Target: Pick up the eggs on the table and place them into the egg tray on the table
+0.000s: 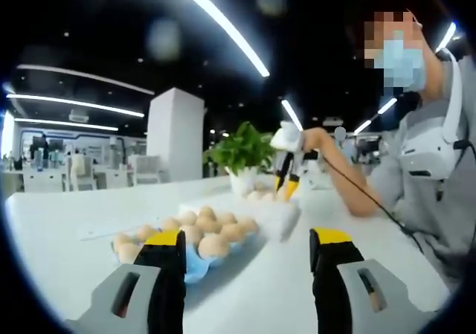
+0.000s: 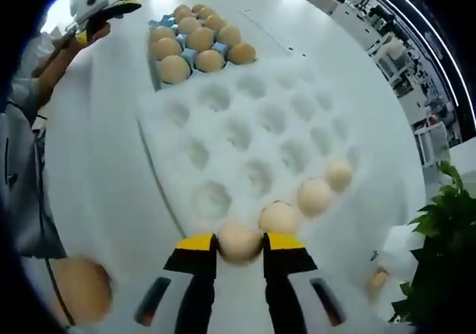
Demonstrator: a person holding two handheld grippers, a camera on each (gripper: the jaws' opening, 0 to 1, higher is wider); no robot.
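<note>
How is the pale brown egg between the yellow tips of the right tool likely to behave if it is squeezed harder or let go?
The pale brown egg looks thin-shelled, so a harder squeeze by the right tool would probably crack it. Its smooth, rounded surface may slip between the yellow tips. Released above a cup of the white foam egg tray, it would likely settle; on the flat white table it could roll.

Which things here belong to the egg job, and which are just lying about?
Job: egg in the right claw; eggs in the white tray; eggs on the blue tray; open left claw.

Lying about: plant; pillar.
</note>
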